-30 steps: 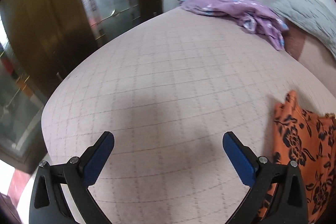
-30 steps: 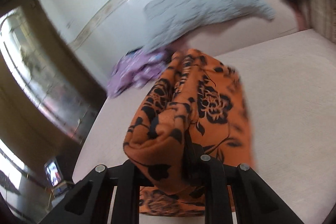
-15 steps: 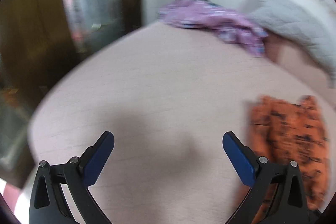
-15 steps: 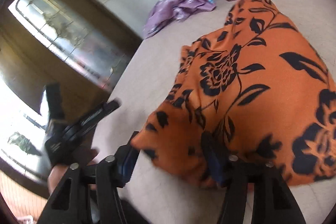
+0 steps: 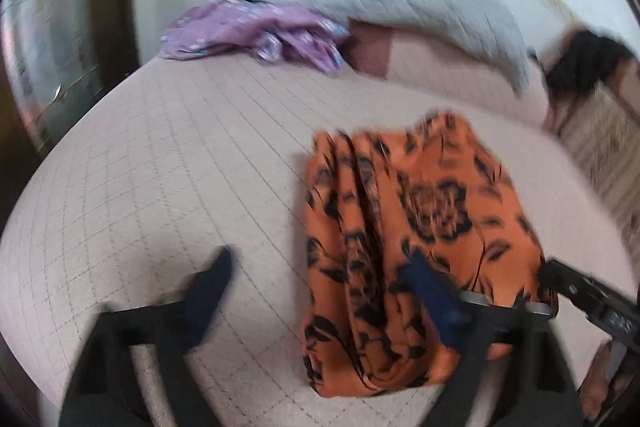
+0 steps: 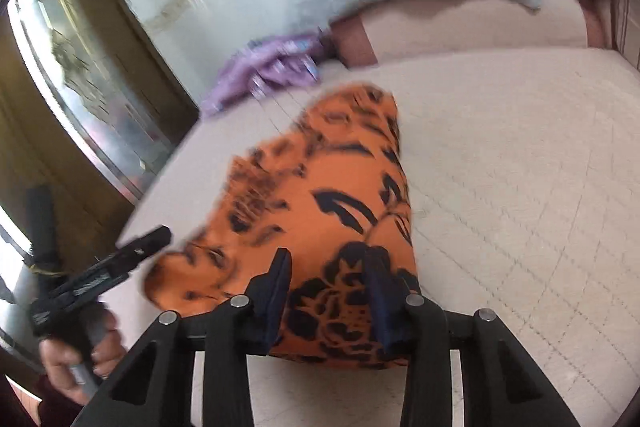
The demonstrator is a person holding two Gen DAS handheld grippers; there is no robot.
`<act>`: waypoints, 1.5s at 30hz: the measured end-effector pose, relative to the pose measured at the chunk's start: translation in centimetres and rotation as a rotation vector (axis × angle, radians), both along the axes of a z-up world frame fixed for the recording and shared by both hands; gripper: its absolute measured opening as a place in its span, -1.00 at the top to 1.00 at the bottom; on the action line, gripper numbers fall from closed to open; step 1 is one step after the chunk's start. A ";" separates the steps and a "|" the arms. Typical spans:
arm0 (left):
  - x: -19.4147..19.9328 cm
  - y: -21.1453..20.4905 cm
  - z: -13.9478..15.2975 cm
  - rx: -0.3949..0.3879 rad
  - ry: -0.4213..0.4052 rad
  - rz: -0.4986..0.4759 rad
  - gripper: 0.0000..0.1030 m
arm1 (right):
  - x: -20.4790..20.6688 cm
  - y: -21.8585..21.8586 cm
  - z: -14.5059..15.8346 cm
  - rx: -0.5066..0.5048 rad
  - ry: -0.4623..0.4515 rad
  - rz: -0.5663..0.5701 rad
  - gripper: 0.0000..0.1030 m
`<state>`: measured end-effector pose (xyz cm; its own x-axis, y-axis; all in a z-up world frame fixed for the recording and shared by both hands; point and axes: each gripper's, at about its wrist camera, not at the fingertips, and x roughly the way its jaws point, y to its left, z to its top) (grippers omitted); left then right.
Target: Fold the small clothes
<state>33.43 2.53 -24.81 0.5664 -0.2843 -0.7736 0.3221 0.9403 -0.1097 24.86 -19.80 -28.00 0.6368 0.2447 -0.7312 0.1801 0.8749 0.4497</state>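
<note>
An orange garment with a black flower print (image 5: 404, 227) lies folded on the pale quilted bed (image 5: 180, 167). My left gripper (image 5: 320, 291) is open just above the bed, its right finger over the garment's near left part. In the right wrist view the garment (image 6: 320, 195) lies flat, and my right gripper (image 6: 328, 291) stands open with its fingers on either side of the near edge, not pinching it. The left gripper's tip (image 6: 140, 243) shows at the left there.
A crumpled purple garment (image 5: 260, 31) lies at the far side of the bed beside a grey quilted blanket (image 5: 420, 11). A dark wooden, mirrored wardrobe (image 6: 80, 107) stands to the left. The bed's right edge meets a woven panel (image 5: 600, 147).
My right gripper lowered the orange garment onto the bed and opened, letting it go. My left gripper swung right, over the garment's left side.
</note>
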 end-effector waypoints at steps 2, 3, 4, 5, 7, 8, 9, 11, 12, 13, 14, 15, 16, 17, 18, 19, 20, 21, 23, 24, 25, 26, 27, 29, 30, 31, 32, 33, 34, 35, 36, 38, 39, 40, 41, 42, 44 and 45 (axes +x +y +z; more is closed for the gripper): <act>0.1 -0.8 -1.4 0.065 0.046 -0.022 0.27 | 0.4 0.2 -1.3 -0.008 0.037 0.008 0.23; 0.3 -1.2 -2.3 0.105 0.086 -0.030 0.32 | 0.3 0.3 -1.4 -0.017 0.029 0.010 0.23; 0.4 -1.3 -2.9 0.114 0.105 -0.029 0.32 | 0.3 0.4 -1.1 -0.021 0.028 0.016 0.23; 0.4 -1.3 -2.8 0.106 0.100 -0.025 0.35 | 0.1 0.2 -1.0 -0.022 0.036 0.029 0.23; 0.4 -1.2 -2.6 0.087 0.099 -0.036 0.42 | 0.8 -0.2 -0.5 -0.023 0.053 0.048 0.24; 0.5 -1.2 -2.7 0.087 0.104 -0.033 0.42 | 1.7 -0.4 -0.3 -0.018 0.044 0.054 0.24; 0.5 -1.2 -2.7 0.085 0.108 -0.031 0.42 | 2.4 -0.6 -0.2 -0.011 0.027 0.051 0.24; 0.5 -1.2 -2.7 0.083 0.110 -0.029 0.42 | 3.8 -1.6 0.9 -0.007 0.005 0.026 0.24; 0.4 -1.2 -2.7 0.083 0.111 -0.028 0.42 | 4.7 -1.9 1.1 -0.009 0.007 0.018 0.24; 0.4 -1.1 -2.7 0.083 0.110 -0.028 0.42 | 6.0 -2.1 1.1 -0.013 0.008 0.011 0.24; 0.4 -1.0 -2.7 0.084 0.109 -0.028 0.42 | 7.3 -2.4 1.0 -0.019 0.012 0.010 0.24; 0.5 -1.0 -2.7 0.084 0.109 -0.029 0.42 | 8.4 -2.4 0.8 -0.026 0.022 0.009 0.24; 0.6 -1.1 -2.7 0.085 0.108 -0.030 0.42 | 9.7 -2.4 0.3 -0.028 0.038 0.004 0.24; 0.8 -1.4 -2.9 0.086 0.108 -0.029 0.42 | 11.1 -2.5 -0.5 -0.019 0.060 -0.006 0.25; 0.8 -1.4 -3.0 0.087 0.108 -0.029 0.42 | 11.8 -2.6 -1.1 -0.011 0.073 -0.019 0.25; 0.8 -1.5 -3.0 0.087 0.108 -0.030 0.42 | 12.7 -2.7 -1.8 -0.005 0.085 -0.035 0.25; 0.8 -1.5 -2.9 0.087 0.108 -0.030 0.41 | 13.7 -2.9 -2.9 0.005 0.110 -0.048 0.25; 0.8 -1.5 -2.9 0.088 0.108 -0.030 0.41 | 14.4 -3.0 -3.8 0.014 0.144 -0.054 0.24; 0.7 -1.5 -2.9 0.090 0.107 -0.031 0.41 | 15.1 -3.4 -4.6 0.039 0.179 -0.063 0.23; 0.7 -1.5 -2.9 0.093 0.104 -0.032 0.41 | 15.3 -3.6 -4.6 0.049 0.184 -0.064 0.23; 0.6 -1.5 -2.9 0.095 0.103 -0.033 0.41 | 15.6 -3.8 -4.2 0.050 0.187 -0.062 0.23; 0.6 -1.5 -2.9 0.096 0.103 -0.033 0.41 | 15.8 -3.9 -3.8 0.042 0.177 -0.064 0.23; 0.6 -1.5 -2.9 0.097 0.102 -0.032 0.41 | 15.9 -3.9 -3.3 0.031 0.158 -0.067 0.23; 0.6 -1.7 -2.9 0.101 0.100 -0.033 0.41 | 16.7 -3.4 -2.5 0.013 0.129 -0.052 0.23; 0.6 -1.7 -2.9 0.101 0.100 -0.033 0.41 | 17.2 -3.1 -2.5 -0.002 0.132 -0.045 0.23; 0.6 -1.7 -2.9 0.101 0.101 -0.032 0.41 | 17.7 -2.8 -2.6 -0.024 0.134 -0.045 0.23; 0.6 -1.7 -2.9 0.102 0.101 -0.031 0.37 | 18.3 -2.5 -2.9 -0.042 0.136 -0.048 0.23; 0.6 -1.7 -2.9 0.107 0.098 -0.027 0.33 | 18.9 -2.5 -3.5 -0.044 0.145 -0.052 0.21; 0.6 -1.7 -3.0 0.110 0.096 -0.025 0.29 | 19.4 -2.7 -4.3 -0.033 0.167 -0.060 0.21; 0.6 -1.7 -3.0 0.110 0.096 -0.023 0.28 | 20.0 -3.2 -5.5 0.003 0.207 -0.077 0.18; 0.7 -1.7 -3.0 0.107 0.099 -0.022 0.27 | 20.3 -3.8 -6.5 0.048 0.238 -0.096 0.16; 0.7 -1.7 -3.0 0.109 0.098 -0.017 0.22 | 20.5 -4.4 -6.8 0.090 0.248 -0.107 0.16; 0.8 -1.7 -3.1 0.111 0.099 -0.016 0.22 | 20.5 -4.5 -6.5 0.088 0.250 -0.108 0.16; 0.8 -1.6 -3.1 0.112 0.100 -0.015 0.21 | 20.4 -4.4 -6.0 0.074 0.246 -0.106 0.16; 0.8 -1.6 -3.1 0.110 0.101 -0.014 0.21 | 20.3 -4.0 -5.3 0.055 0.226 -0.096 0.11; 0.8 -1.5 -3.0 0.108 0.103 -0.012 0.20 | 20.0 -3.6 -4.6 0.047 0.202 -0.087 0.11; 0.9 -1.4 -3.0 0.115 0.100 -0.010 0.11 | 19.7 -2.3 -3.0 0.053 0.145 -0.049 0.01; 0.9 -1.3 -3.0 0.126 0.094 -0.007 0.08 | 19.7 -1.6 -2.5 0.047 0.130 -0.032 0.02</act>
